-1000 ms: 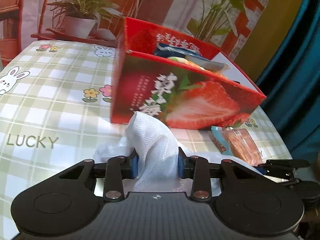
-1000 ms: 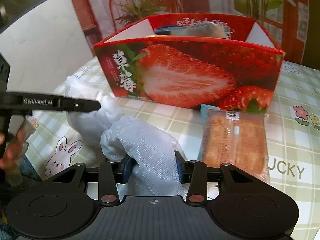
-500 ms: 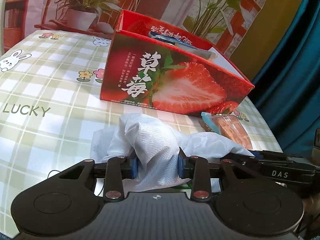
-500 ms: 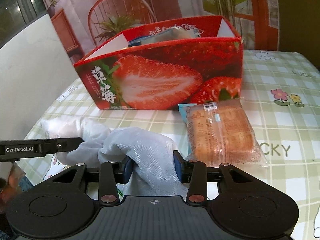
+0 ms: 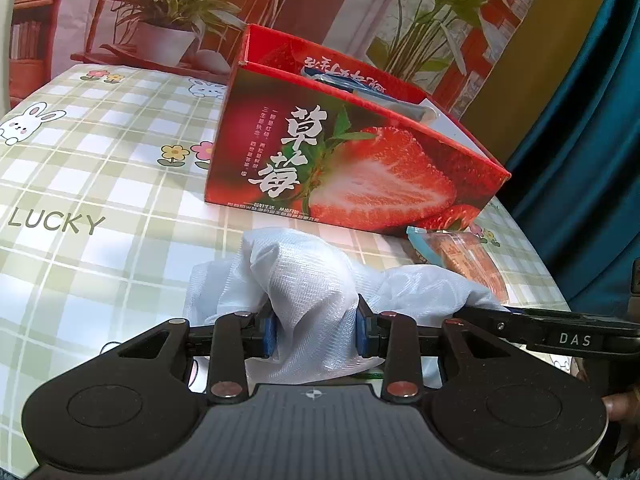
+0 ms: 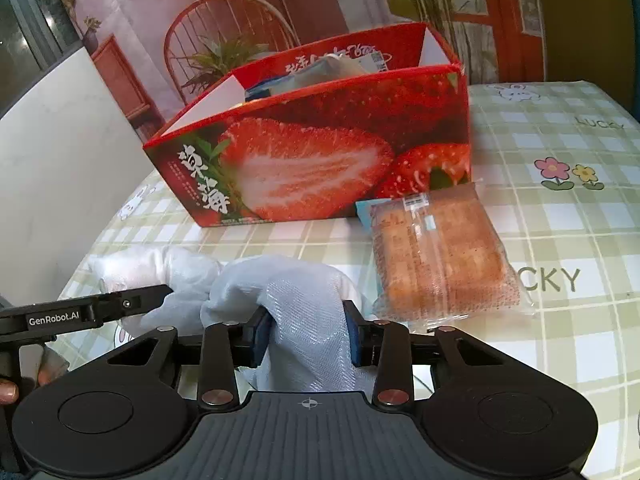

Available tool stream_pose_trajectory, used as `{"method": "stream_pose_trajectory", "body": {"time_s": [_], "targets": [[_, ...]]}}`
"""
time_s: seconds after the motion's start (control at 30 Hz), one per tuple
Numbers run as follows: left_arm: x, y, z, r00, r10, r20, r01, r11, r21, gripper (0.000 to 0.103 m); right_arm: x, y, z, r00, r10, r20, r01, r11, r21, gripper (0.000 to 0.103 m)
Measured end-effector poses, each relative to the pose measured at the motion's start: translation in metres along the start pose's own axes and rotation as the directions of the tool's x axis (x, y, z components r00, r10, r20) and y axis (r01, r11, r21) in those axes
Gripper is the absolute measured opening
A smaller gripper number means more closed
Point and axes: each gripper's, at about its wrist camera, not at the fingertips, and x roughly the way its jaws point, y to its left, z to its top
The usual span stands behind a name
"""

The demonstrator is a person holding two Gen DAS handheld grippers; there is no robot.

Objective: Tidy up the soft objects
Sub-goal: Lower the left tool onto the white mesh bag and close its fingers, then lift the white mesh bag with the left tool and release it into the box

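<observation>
A crumpled white plastic bag (image 5: 304,276) lies on the checked tablecloth in front of the red strawberry box (image 5: 352,176). My left gripper (image 5: 315,330) is shut on one bunched end of it. In the right wrist view my right gripper (image 6: 307,334) has the bag's (image 6: 296,292) other end between its blue pads, which press on it while the jaws are closing. Each view shows a finger of the other gripper at its side edge. The open-topped box (image 6: 312,168) holds several packets.
A wrapped slab of cake (image 6: 436,256) lies flat on the tablecloth (image 6: 560,208) against the box's right front corner. Potted plants and a chair are on the backdrop behind the box. A white wall runs along the table's left side. Fingers of a hand show at the frame edges.
Both grippers drew back from the box with the bag, which now sits lower on the table. The right gripper's view rolled, so the box looks tilted.
</observation>
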Motion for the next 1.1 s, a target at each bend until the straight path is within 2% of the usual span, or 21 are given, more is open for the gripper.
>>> {"method": "stream_pose_trajectory", "body": {"time_s": [0.47, 0.67, 0.83, 1.1], "targets": [[0.002, -0.004, -0.001, 1.0, 0.011, -0.003, -0.011, 1.0, 0.008, 0.038, 0.005, -0.001, -0.003, 1.0, 0.01, 0.0, -0.01, 1.0, 0.011, 0.026], [-0.004, -0.002, 0.003, 1.0, 0.0, 0.016, 0.0, 1.0, -0.007, 0.03, 0.006, -0.005, -0.002, 0.999, 0.052, 0.014, -0.052, 0.998, 0.041, 0.017], [-0.023, -0.003, 0.016, 0.995, -0.019, 0.101, 0.021, 1.0, -0.017, 0.029, -0.01, 0.003, 0.011, 0.991, 0.099, 0.087, -0.099, 0.995, -0.003, 0.015], [-0.051, -0.026, 0.043, 0.975, -0.034, 0.22, 0.015, 0.996, 0.089, 0.029, -0.037, 0.018, 0.037, 0.967, 0.135, 0.214, -0.114, 0.988, -0.106, 0.015]]}}
